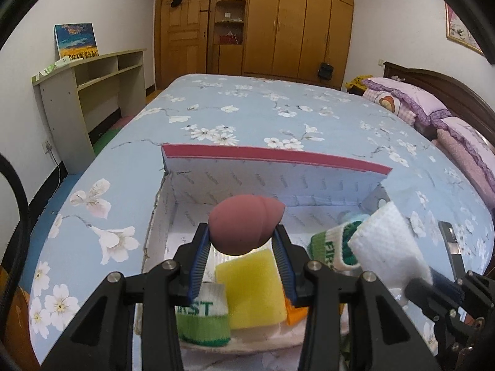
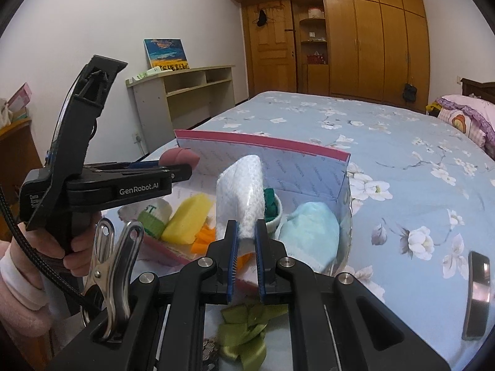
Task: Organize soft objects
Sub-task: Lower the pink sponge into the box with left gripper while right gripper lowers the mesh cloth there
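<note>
A pink makeup sponge (image 1: 246, 224) is clamped between the blue-padded fingers of the left gripper (image 1: 244, 241) and is held above the open cardboard box (image 1: 278, 173), which sits on the floral blue bedspread (image 1: 247, 108). The box's lid stands upright at the far side, its pink edge uppermost. Inside the box, below the sponge, a yellow sponge (image 1: 252, 290) is seen lying flat, with a white-and-green sock (image 1: 202, 318) just beside it on the left and an orange piece (image 1: 294, 312) tucked against its right side.

A folded white cloth (image 2: 241, 198) is gripped by the right gripper (image 2: 246, 241) — its jaws are closed on the cloth's lower end, and the cloth stands nearly upright over the box. Behind the cloth, a second rolled white-and-green sock (image 2: 272, 207) is seen, and a light blue cloth (image 2: 309, 232) is bunched in the box's right corner. A green ribbon bow (image 2: 247, 330) lies on the bedspread near the right gripper's base. A dark phone (image 2: 476, 296) rests on the bed to the right, well apart from the box.

In the right wrist view the left gripper (image 2: 182, 164) is seen from the side, held in the person's left hand (image 2: 77, 247).
</note>
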